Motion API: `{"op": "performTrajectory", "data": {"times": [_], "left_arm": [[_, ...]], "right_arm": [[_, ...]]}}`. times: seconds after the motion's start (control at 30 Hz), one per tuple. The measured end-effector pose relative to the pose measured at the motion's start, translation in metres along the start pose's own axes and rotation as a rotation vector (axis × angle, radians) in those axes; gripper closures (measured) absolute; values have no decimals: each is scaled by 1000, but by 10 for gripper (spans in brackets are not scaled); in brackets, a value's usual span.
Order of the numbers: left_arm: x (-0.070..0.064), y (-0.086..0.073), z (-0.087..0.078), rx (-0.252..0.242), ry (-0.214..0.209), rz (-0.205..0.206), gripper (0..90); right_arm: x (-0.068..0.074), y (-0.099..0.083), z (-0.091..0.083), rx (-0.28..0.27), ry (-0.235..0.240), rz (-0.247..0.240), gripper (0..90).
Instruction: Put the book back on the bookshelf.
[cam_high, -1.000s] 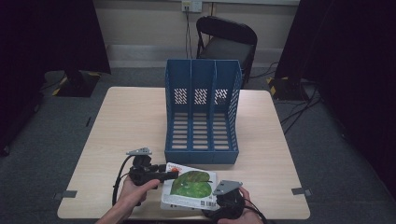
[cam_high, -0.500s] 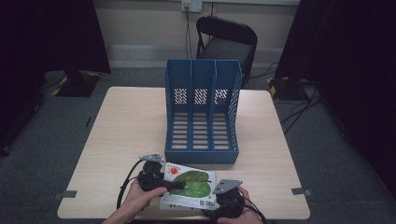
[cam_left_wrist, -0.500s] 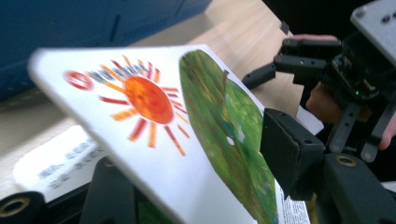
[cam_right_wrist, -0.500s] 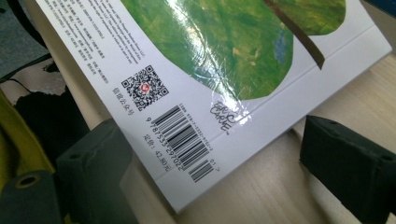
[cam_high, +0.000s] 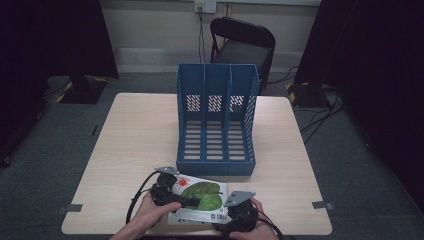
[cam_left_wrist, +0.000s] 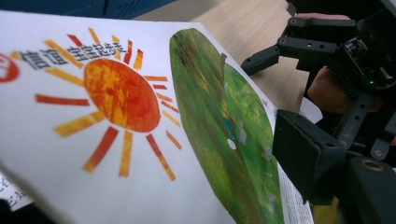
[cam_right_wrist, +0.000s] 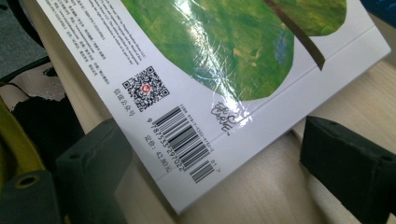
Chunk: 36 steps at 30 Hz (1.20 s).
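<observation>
Item: picture book (cam_high: 197, 199), white glossy cover with orange sun and green leaf; flat on the table (cam_high: 130, 145) at its near edge, just short of the blue three-slot file rack (cam_high: 216, 120).

Left claw (cam_high: 186, 201): over the book's left part, one pad visible against the cover in the left gripper view; other jaw hidden under or behind the cover, so grip cannot be told for sure, though apparently pinching the cover edge.

Right claw (cam_right_wrist: 224, 163): jaws wide, straddling the barcode corner of the book (cam_right_wrist: 196, 154) without contact; corner between the pads, table surface below.

Risks, as judged:
- Glossy cover slipping from a thin edge pinch, if lifted by the left claw alone.
- Cover opening or bending, if only the cover is caught and not the whole block.
- Corner crushed, if the right claw closes askew.
- Book striking a rack divider, if tilted on entry.
</observation>
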<state>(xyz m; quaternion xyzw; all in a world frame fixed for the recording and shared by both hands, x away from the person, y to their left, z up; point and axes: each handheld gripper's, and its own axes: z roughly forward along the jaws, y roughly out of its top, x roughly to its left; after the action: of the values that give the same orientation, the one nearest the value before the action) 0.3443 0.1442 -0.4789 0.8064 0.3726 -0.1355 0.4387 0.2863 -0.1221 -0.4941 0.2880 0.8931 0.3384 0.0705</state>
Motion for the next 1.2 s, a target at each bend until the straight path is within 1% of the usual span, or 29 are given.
{"op": "performTrajectory", "data": {"times": [0.07,0.13,0.17,0.23,0.33,0.4,0.5,0.57,0.7,0.73,0.83,0.9,0.97,1.0,1.07,1.1,1.2], "left_arm": [[0,0,-1,-1,-5,-3,361],[1,0,-2,-5,-11,-3,430],[1,0,-3,-10,-6,1,455],[2,0,-5,-14,-14,4,503],[2,1,-6,-25,-12,7,551],[3,1,-7,-30,-9,7,565],[4,1,-7,-30,-12,5,568],[5,1,-7,-30,-15,1,567],[5,1,-8,-28,-9,1,538],[5,1,-7,-24,-3,2,527],[5,1,-6,-25,-8,-1,505],[4,1,-3,-6,-21,-1,499],[3,0,0,9,-28,-5,473],[3,0,0,4,-25,0,476],[2,1,-1,-2,-38,11,519],[2,1,-1,-4,-39,9,546],[3,1,-2,-5,-52,19,589]], "right_arm": [[0,1,0,5,4,-1,86],[0,1,0,5,2,-6,86],[0,0,0,4,2,-5,86],[-1,0,-1,7,8,0,86],[-1,0,-2,15,12,3,88],[-2,-1,-3,19,20,7,93],[-2,-2,-6,26,30,4,124],[-2,-4,-9,26,52,15,143],[-2,-6,-12,27,73,15,154],[-2,-5,-13,23,77,19,153],[-5,-3,-15,-11,96,29,180],[-5,-2,-16,-23,105,28,176],[-5,-2,-16,-25,108,28,158],[-4,-2,-15,-26,111,26,149],[-3,-2,-15,-25,115,26,128],[-3,-1,-15,-22,113,21,129],[-6,-1,-16,-29,131,35,134]]}}
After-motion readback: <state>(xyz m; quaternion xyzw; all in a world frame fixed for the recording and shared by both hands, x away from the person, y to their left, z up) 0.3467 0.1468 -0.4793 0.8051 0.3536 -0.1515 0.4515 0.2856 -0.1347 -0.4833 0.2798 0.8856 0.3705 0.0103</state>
